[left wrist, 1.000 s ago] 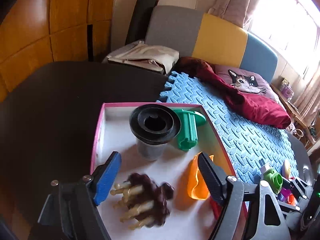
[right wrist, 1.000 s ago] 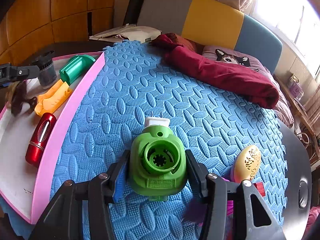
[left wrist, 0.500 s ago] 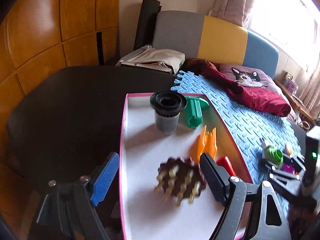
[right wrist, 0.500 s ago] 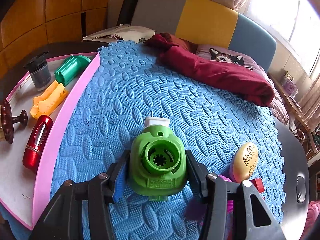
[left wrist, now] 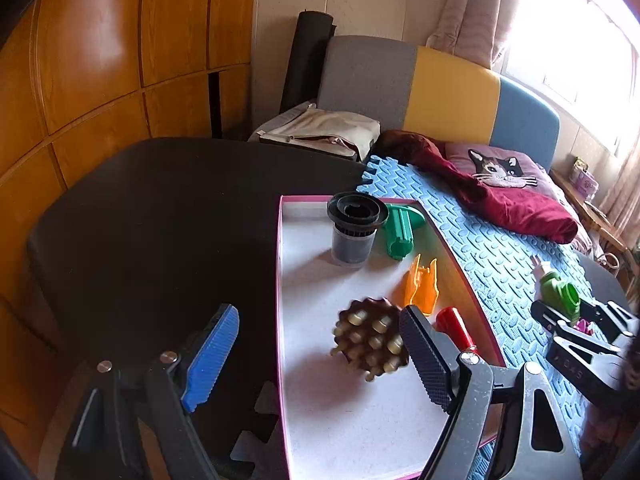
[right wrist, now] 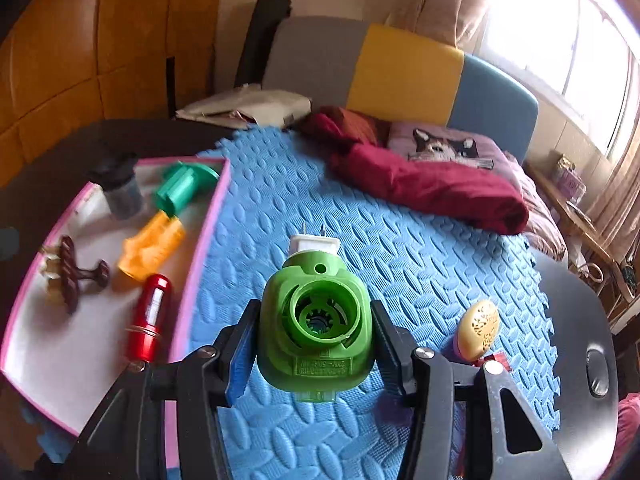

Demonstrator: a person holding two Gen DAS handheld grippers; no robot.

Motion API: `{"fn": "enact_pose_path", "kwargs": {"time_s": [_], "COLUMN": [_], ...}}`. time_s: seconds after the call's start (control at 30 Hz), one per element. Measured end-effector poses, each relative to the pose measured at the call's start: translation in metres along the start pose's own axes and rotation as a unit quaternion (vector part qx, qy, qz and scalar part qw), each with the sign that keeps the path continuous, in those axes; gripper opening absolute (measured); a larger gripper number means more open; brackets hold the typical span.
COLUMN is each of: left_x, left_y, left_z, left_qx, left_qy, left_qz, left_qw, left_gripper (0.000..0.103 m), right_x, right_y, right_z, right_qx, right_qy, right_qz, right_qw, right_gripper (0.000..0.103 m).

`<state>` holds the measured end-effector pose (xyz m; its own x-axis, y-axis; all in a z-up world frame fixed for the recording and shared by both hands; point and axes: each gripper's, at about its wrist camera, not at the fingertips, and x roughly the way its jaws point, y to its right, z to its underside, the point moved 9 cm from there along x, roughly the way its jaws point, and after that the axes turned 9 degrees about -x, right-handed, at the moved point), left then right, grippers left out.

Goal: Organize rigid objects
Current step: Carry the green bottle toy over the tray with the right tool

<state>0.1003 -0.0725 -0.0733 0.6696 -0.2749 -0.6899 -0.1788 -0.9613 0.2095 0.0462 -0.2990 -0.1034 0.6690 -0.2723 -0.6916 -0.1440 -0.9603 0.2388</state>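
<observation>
We've lifted the green plug [right wrist: 316,336] off the mat [right wrist: 400,240], right claw [right wrist: 316,344] clamped on it; left claw [left wrist: 320,360] wide, empty. Next: carry to tray [right wrist: 208,216] at left.

Right gripper [right wrist: 316,344] clamped on green plug-in device [right wrist: 316,332], jaws pressing both sides, above blue foam mat [right wrist: 360,224]. Left: pink-rimmed tray [right wrist: 200,240] with red cylinder [right wrist: 148,316], orange piece [right wrist: 152,246], green piece [right wrist: 184,186]. Right: gold egg-shaped object [right wrist: 478,328].
</observation>
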Motion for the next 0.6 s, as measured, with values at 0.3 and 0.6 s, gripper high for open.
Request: {"fn": "enact_pose_path", "kwargs": {"time_s": [0.3, 0.6], "left_x": [-0.013, -0.02], "left_y": [-0.012, -0.034], "left_z": [-0.01, -0.014], "left_qx": [-0.017, -0.038], "left_qy": [0.014, 0.021], "left_qz": [-0.004, -0.016], "left_qw": [0.9997, 0.9989], "left_gripper": [0.083, 0.083], "right_x": [-0.043, -0.067], "right_y": [-0.041, -0.075], "right_z": [-0.041, -0.064], "right_qx": [-0.02, -0.038], "right_qy": [0.05, 0.074], "right_qz": [-0.022, -0.047], "right_qw": [0.998, 0.995], "right_gripper": [0.053, 0.053]}}
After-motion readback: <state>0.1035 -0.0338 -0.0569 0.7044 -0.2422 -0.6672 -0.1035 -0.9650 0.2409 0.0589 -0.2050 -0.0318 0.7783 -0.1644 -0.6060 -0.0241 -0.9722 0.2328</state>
